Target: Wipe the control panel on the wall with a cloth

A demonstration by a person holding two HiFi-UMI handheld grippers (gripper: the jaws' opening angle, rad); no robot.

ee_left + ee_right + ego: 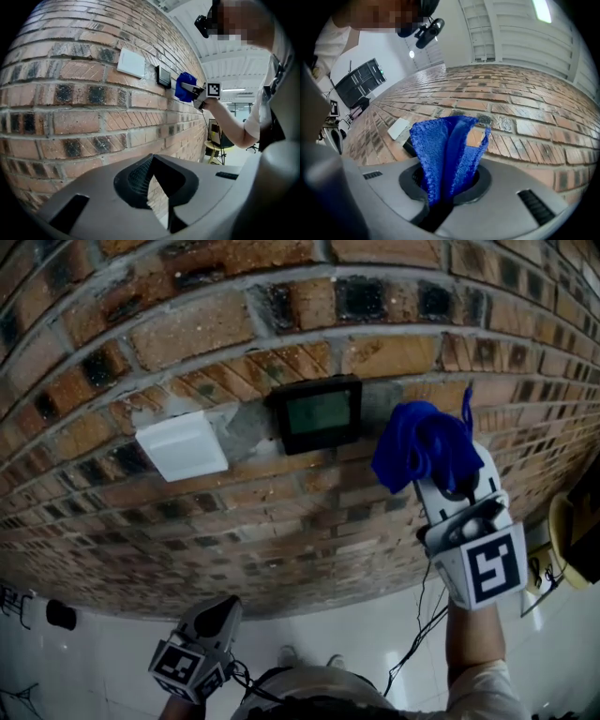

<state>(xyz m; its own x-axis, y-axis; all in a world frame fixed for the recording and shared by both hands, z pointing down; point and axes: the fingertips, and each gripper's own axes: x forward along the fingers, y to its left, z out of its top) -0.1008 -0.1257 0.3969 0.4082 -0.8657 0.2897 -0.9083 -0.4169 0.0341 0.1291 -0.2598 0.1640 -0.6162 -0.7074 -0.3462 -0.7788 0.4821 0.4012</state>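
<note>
One dark rectangular control panel with a dull green screen point(319, 413) is set into the red brick wall point(187, 324), a patch of grey mortar around it. One bright blue terry cloth point(422, 446) is bunched up just beside the panel at about its 4 o'clock in the head view, with a strip of mortar showing between them. Whether the cloth touches the bricks cannot be told. The right gripper point(441, 479) is clenched on this cloth: in the right gripper view its jaws pinch the lower folds of the cloth point(445, 150), and the rest fans upward, covering most of the panel behind it. One flat white square wall plate point(183, 446) sits at the panel's 8 o'clock, near it but apart. There are two grippers, each carrying one marker cube. The left gripper point(220, 615) hangs low at the head view's 7 o'clock, well apart from the panel, over the pale tiled floor point(94, 643). In the left gripper view its jaws meet at the tips with nothing gripped between them, and brick shows through the narrow slit below.
</note>
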